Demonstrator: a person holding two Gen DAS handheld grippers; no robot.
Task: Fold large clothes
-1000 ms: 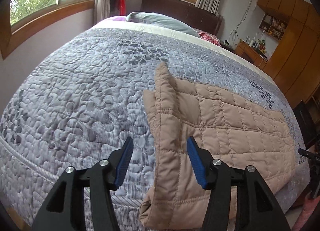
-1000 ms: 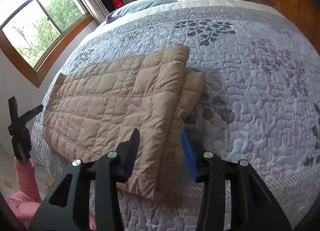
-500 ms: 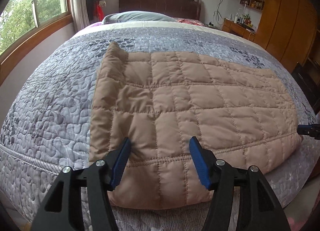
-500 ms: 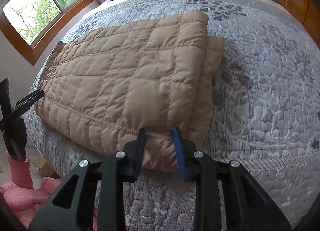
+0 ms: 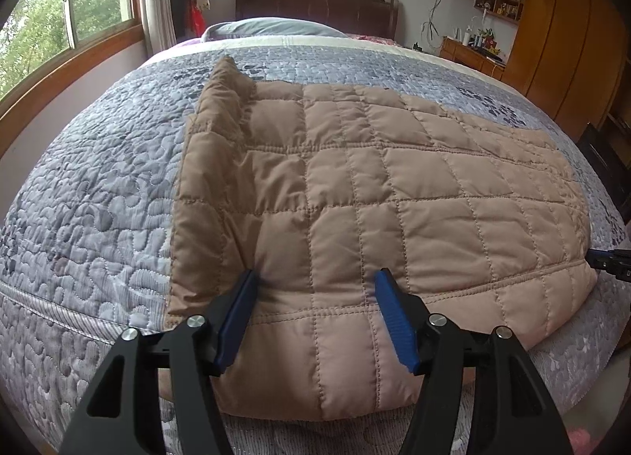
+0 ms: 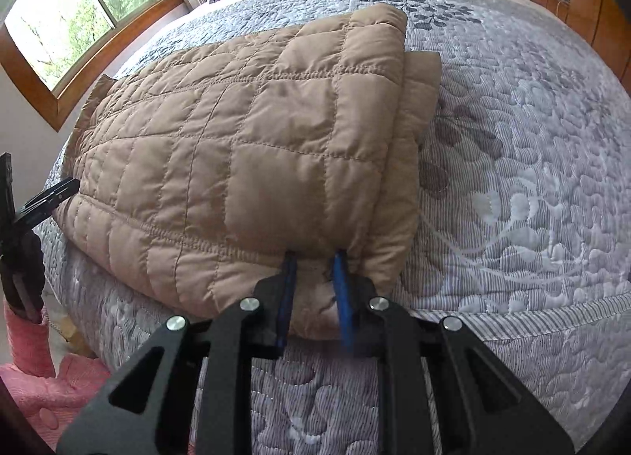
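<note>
Left wrist view: tan quilted coat [image 5: 374, 194] lies folded flat on grey-lilac patterned bedspread [image 5: 98, 198], near the foot edge of the bed. Left gripper [image 5: 315, 285] w/ jaws spread wide, blue pads [image 5: 236, 317] either side of the coat's near hem; fabric sits between them, not pinched. Left pad tip touches or nearly touches the cloth; can't tell which. Coat's left edge shows a raised ridge running toward the far corner. Tip of the other tool pokes in at the right edge, just beside the coat's right end. Bkgd: pillow [image 5: 272, 27], dark headboard [image 5: 315, 5], windows [image 5: 79, 21], wooden wardrobe [image 5: 572, 41].

Right wrist view: same coat [image 6: 256, 139] seen from its right end; upper layer folded over a lower layer that sticks out along the right side. Right gripper [image 6: 313, 258] w/ jaws drawn close together, pinching a fold of coat at the near right corner; cloth bunches btw. the blue pads [image 6: 341, 289]. Corner hangs slightly over the bed edge. Bedspread [image 6: 512, 139] bare to the right of the coat. Left tool's black tip visible at far left, beside the coat's other end, above a pink sleeve [image 6: 27, 336]. Window [image 6: 79, 9] upper left.
</note>
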